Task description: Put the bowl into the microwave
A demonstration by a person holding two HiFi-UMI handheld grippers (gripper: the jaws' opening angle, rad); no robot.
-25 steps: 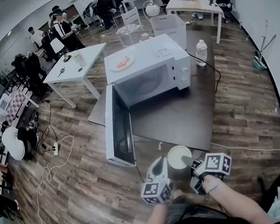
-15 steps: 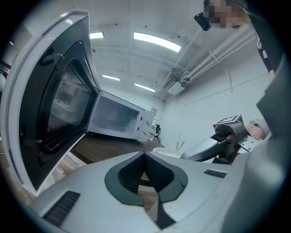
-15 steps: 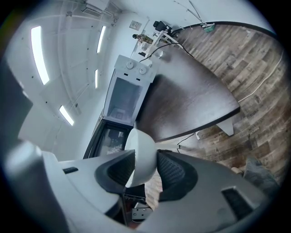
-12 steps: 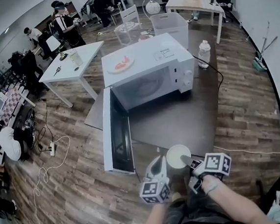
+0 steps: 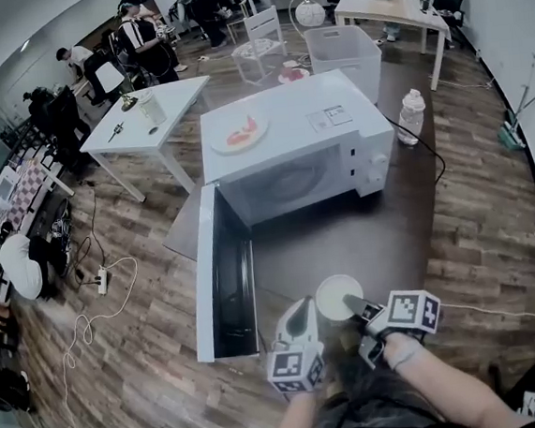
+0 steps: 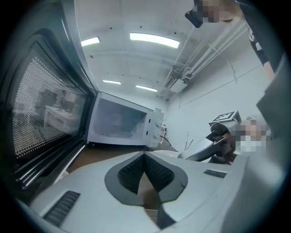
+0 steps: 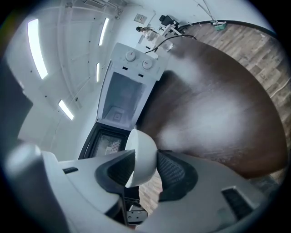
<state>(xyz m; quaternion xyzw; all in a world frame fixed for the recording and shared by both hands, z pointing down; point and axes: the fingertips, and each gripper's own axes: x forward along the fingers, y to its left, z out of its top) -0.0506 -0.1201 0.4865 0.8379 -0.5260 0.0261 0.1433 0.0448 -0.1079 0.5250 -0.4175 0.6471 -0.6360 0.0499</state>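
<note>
The white bowl point(image 5: 338, 297) hangs over the near part of the dark brown table point(image 5: 344, 229), with my right gripper point(image 5: 352, 303) shut on its rim. In the right gripper view the bowl point(image 7: 142, 154) is pinched on edge between the two pads of the right gripper point(image 7: 143, 169). The white microwave point(image 5: 290, 150) stands ahead on the table, its door point(image 5: 222, 274) swung wide to the left and its cavity point(image 7: 123, 98) showing bare walls. My left gripper point(image 5: 301, 310) sits just left of the bowl, apart from it. In its own view the left gripper point(image 6: 144, 157) is shut on nothing.
A plate with orange-red food point(image 5: 239, 133) lies on top of the microwave. A water bottle point(image 5: 409, 115) stands right of it, a clear plastic bin point(image 5: 344, 50) behind. A white table point(image 5: 145, 117) and several people are at the back left. Cables point(image 5: 97, 300) lie on the floor.
Both grippers and the bowl have moved forward toward the microwave, which now looks nearer. The right gripper's hold on the bowl is unchanged.
</note>
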